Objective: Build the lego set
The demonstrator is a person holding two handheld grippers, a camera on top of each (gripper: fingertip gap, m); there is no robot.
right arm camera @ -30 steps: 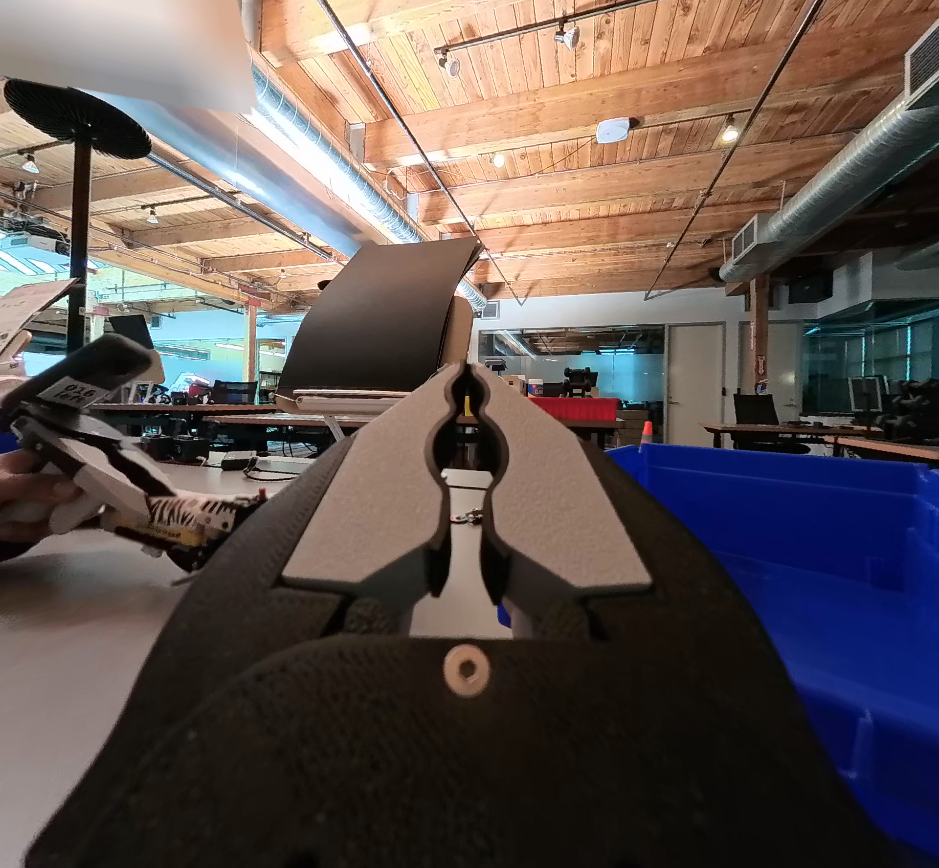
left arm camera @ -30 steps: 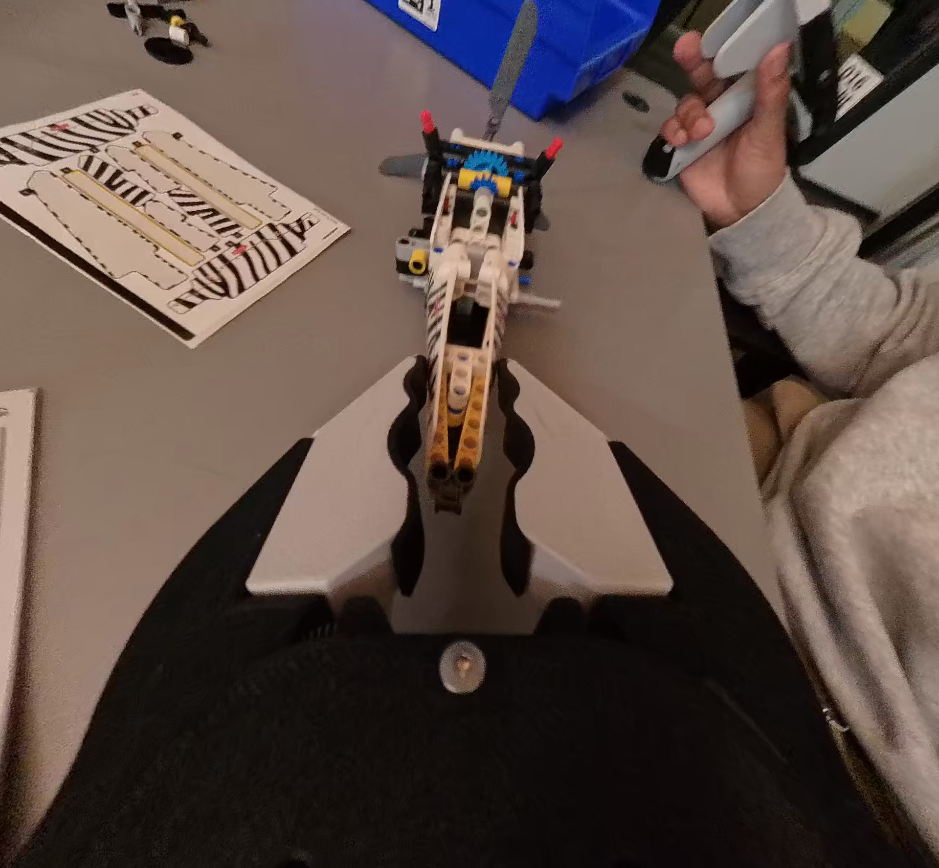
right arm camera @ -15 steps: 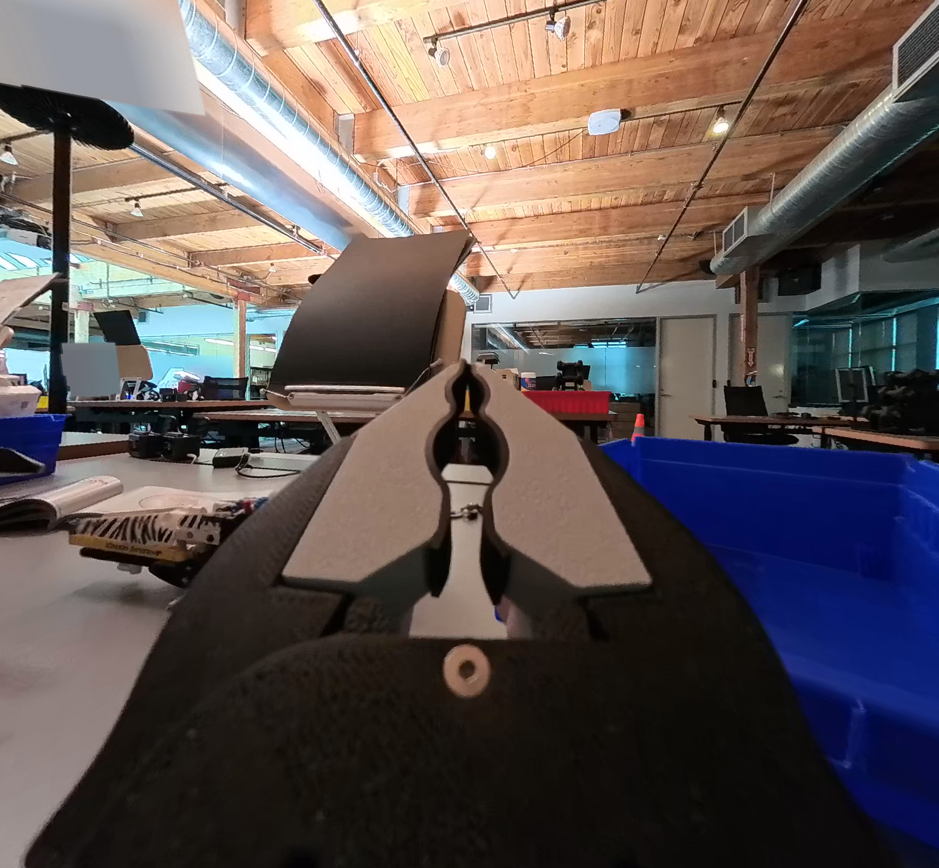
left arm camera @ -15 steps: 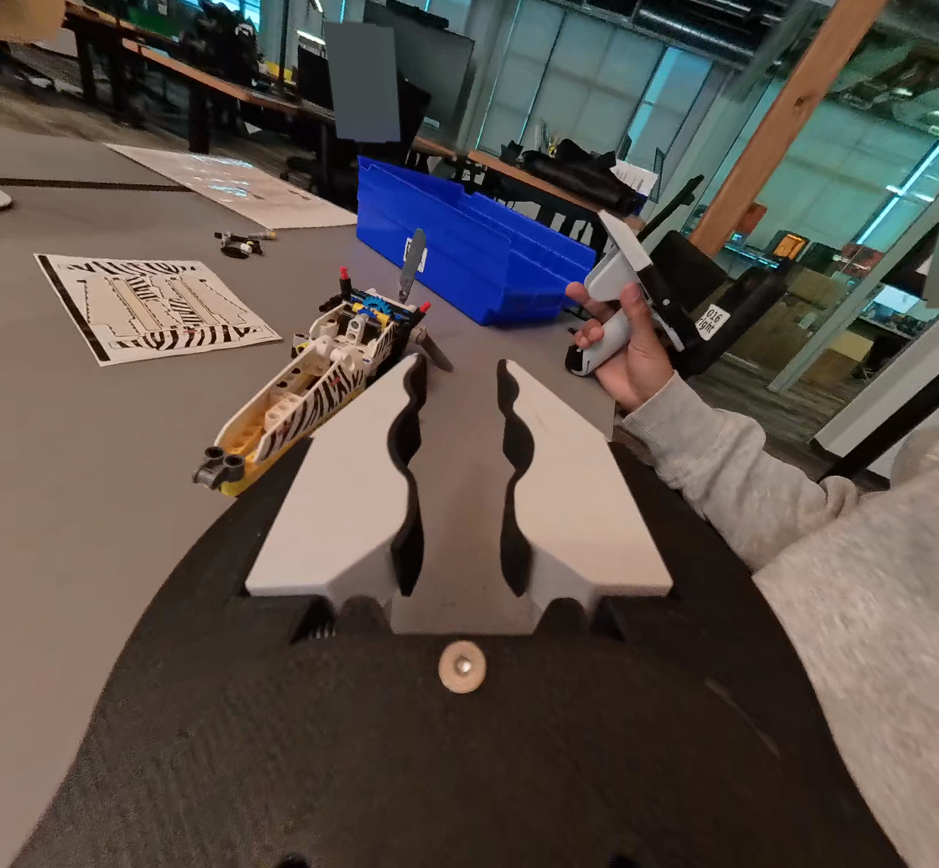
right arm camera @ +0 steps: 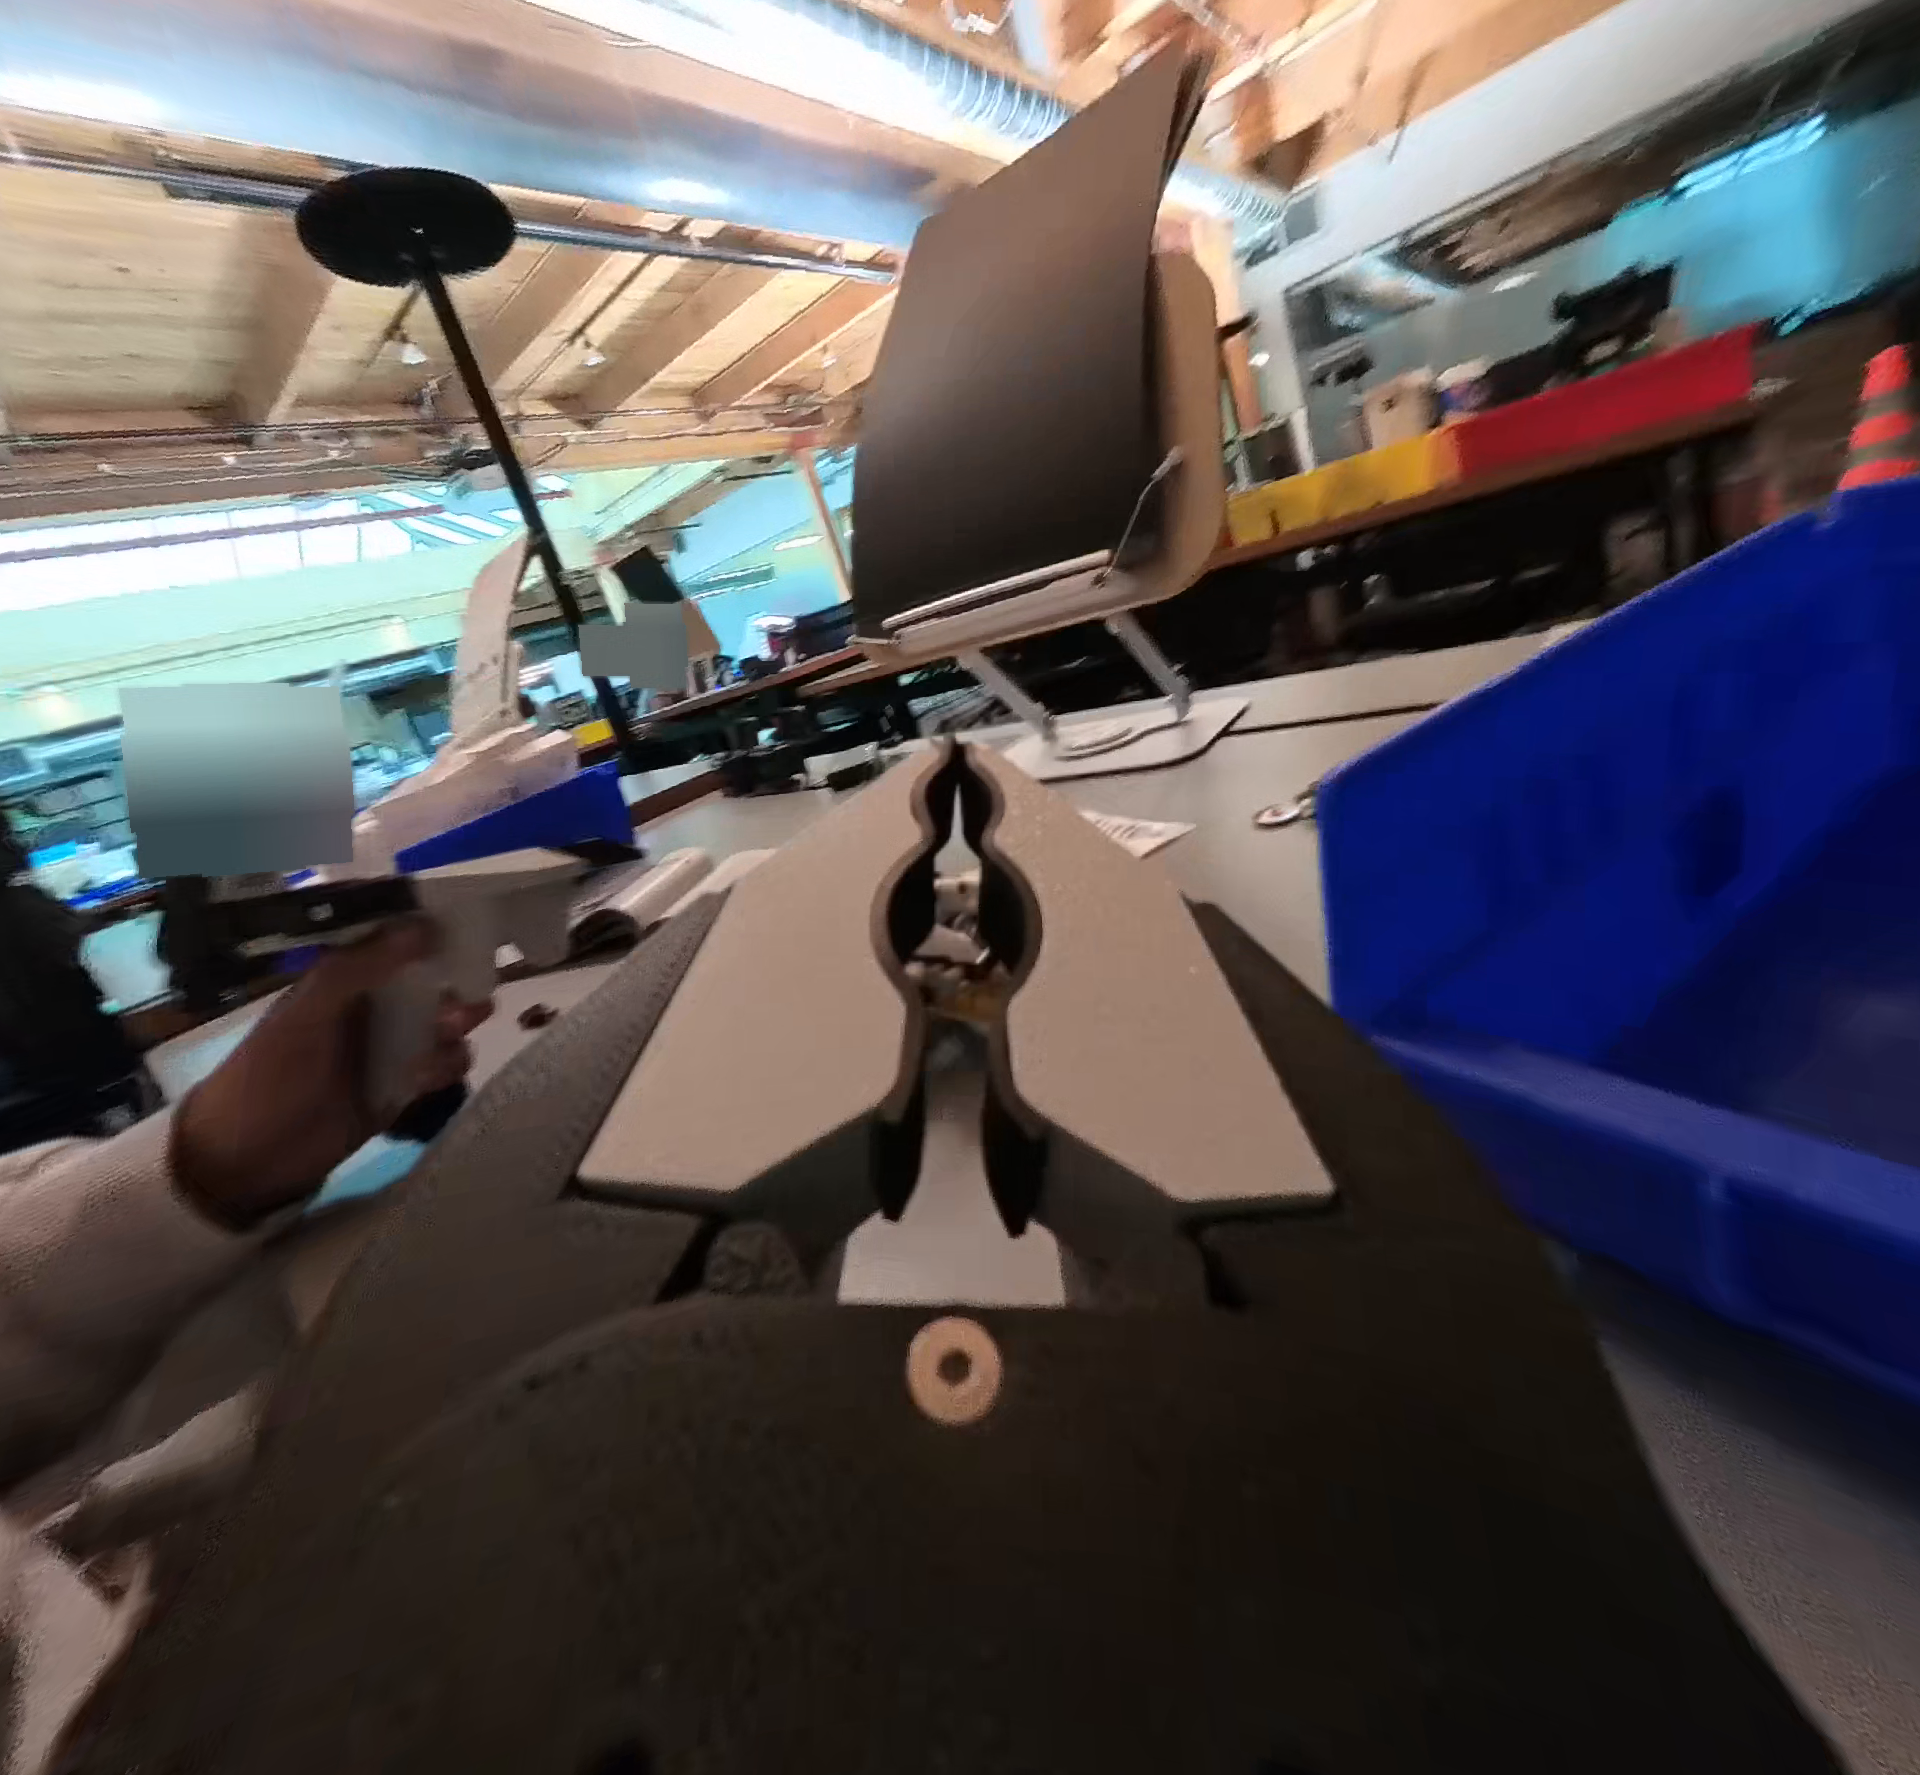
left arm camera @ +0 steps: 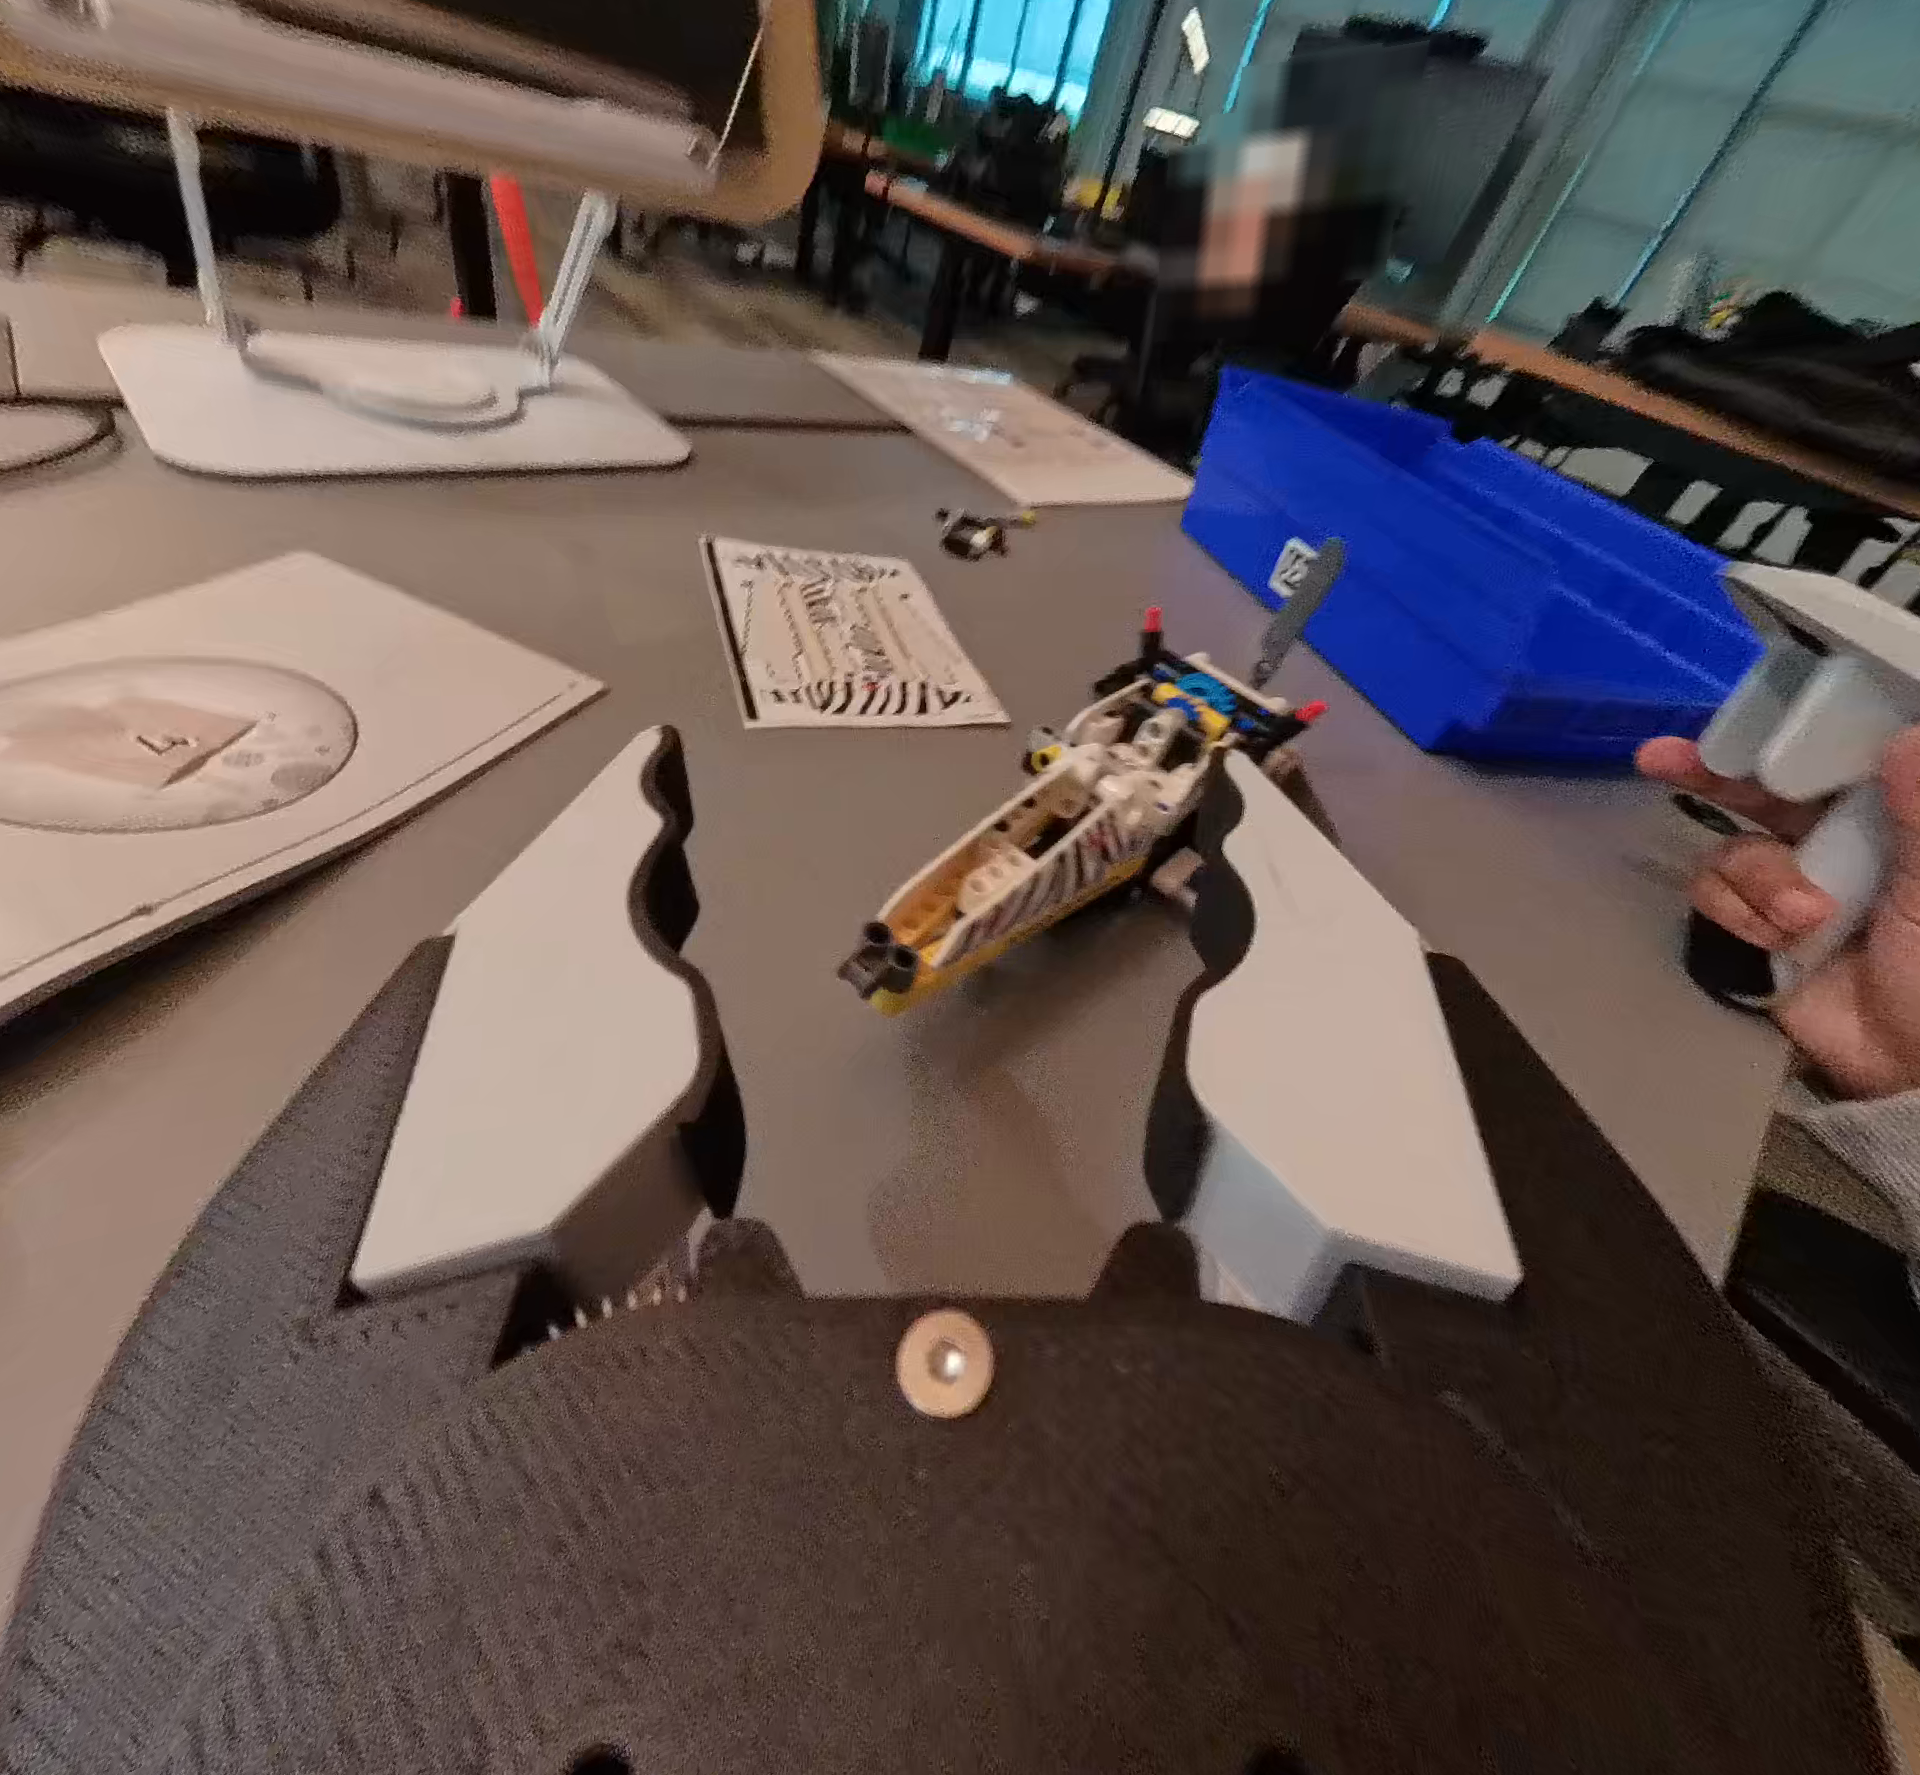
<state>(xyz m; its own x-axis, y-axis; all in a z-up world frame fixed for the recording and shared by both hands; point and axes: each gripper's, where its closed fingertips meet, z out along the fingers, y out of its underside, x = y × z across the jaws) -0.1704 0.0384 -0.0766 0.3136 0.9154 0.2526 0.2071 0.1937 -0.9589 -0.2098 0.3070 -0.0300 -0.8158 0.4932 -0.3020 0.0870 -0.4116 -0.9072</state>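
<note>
My left gripper (left arm camera: 940,769) is nearest in its own cam: jaws wide apart, nothing btwn them, hanging over the grey table (left arm camera: 312,1081). Just past the fingertips the lego model (left arm camera: 1070,832) sits on the table by itself, yellow/white w/ zebra-stripe sides, dark twin-tube end pointing back toward me, blue gear and red-tipped pins at the far end. Its far right side is near my right-hand finger (left arm camera: 1340,1050), can't tell if touching.

Right edge of that view: a hand (left arm camera: 1829,946) wrapped round the grey handle of the other unit, blurry.

Left of the model, an open booklet (left arm camera: 239,749) lies flat. Beyond the model, a striped sticker sheet (left arm camera: 842,634), then a few small loose parts (left arm camera: 977,530). A thin grey blade piece (left arm camera: 1294,613) stands up at the model's far end. Blue bin (left arm camera: 1507,582) to the right, further back. Far left, a tablet stand (left arm camera: 364,406) w/ dark screen above it.

Right cam: right gripper (right arm camera: 958,769) jaws together at the tips, empty as far as I can see. Thru the gap lower down I catch a bit of pale and yellow stuff, too blurry to ID. Blue bin wall (right arm camera: 1621,894) close on the right; left hand (right arm camera: 364,1029) on its handle at left.
</note>
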